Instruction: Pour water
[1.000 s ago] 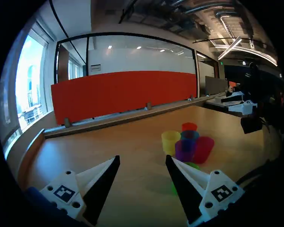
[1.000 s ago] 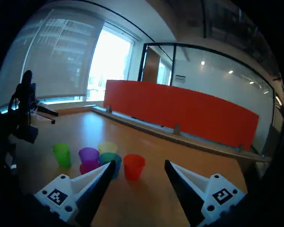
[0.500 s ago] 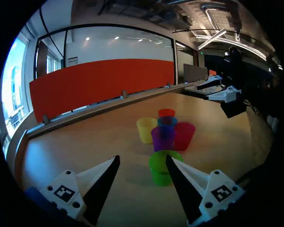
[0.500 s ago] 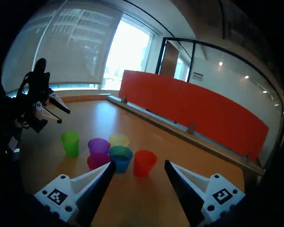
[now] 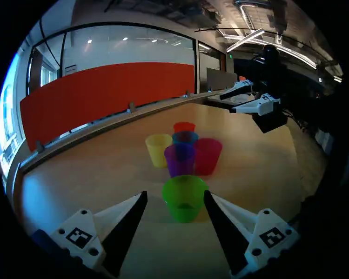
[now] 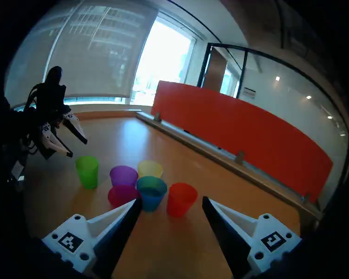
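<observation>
**Left gripper view.** The left gripper (image 5: 175, 194) has its fingers apart, with nothing between the pads and no contact. The green cup (image 5: 184, 203) stands upright on the counter (image 5: 81, 186), mouth up. It is dead ahead on the gripper's centreline, showing in the gap just past the fingertips and touching neither. Its long axis is vertical, so a side-on grasp suits the fingers as they stand. Whether it holds anything cannot be told.

Close behind it is a tight, upright cluster:
- purple cup (image 5: 179, 159) and magenta cup (image 5: 207, 156) in front
- yellow cup (image 5: 158, 149) to their left
- teal cup (image 5: 185, 137) and red cup (image 5: 184, 127) at the back

**Right gripper view.** The right gripper (image 6: 172, 200) also has its fingers spread and holds nothing. From this side the red cup is nearest, just ahead of the fingertips, with the teal cup beside it on the left. The teal cup may show a dark liquid level, though this is not certain. The green cup sits at the far left of the group, slightly apart from the rest, with the left gripper just beyond it.

**Judgement.**
- The left gripper is the nearer one to the green cup; the right is nearer to the red and teal cups.
- This reads as an approach: no cup is grasped and pouring has not begun.
- The left's next move would be a straight advance along its own axis until the cup wall sits between the pads.
- Risk: pushing the light cup back into the purple cup behind it.

**Far.** An orange-red partition (image 5: 109, 95) runs along the counter's back edge.
</observation>
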`<action>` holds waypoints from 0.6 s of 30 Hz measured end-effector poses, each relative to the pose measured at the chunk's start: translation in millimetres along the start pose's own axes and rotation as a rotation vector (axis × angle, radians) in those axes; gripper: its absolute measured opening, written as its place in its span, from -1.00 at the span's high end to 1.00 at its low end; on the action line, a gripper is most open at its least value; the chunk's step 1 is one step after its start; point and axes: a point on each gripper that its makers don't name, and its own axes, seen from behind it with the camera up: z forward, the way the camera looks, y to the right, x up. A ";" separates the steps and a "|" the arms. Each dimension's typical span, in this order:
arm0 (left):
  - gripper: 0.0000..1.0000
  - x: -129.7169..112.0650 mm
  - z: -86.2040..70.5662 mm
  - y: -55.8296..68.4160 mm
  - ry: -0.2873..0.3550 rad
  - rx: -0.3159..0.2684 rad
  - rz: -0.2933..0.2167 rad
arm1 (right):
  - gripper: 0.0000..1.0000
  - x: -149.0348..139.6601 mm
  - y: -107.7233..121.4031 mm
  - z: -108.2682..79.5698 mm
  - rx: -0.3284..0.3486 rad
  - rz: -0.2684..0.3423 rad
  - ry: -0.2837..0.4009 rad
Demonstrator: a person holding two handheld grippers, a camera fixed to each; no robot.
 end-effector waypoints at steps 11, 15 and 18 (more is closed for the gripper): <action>-0.79 -21.5 9.4 8.8 -0.068 -0.052 0.014 | -1.00 0.5 1.8 7.5 0.004 -0.009 -0.006; -0.79 -28.4 14.4 9.9 -0.089 -0.055 0.024 | -1.00 0.2 1.2 10.4 0.007 -0.010 -0.006; -0.79 -34.0 18.6 12.5 -0.105 -0.065 0.022 | -1.00 -0.3 0.2 12.4 0.011 -0.013 -0.009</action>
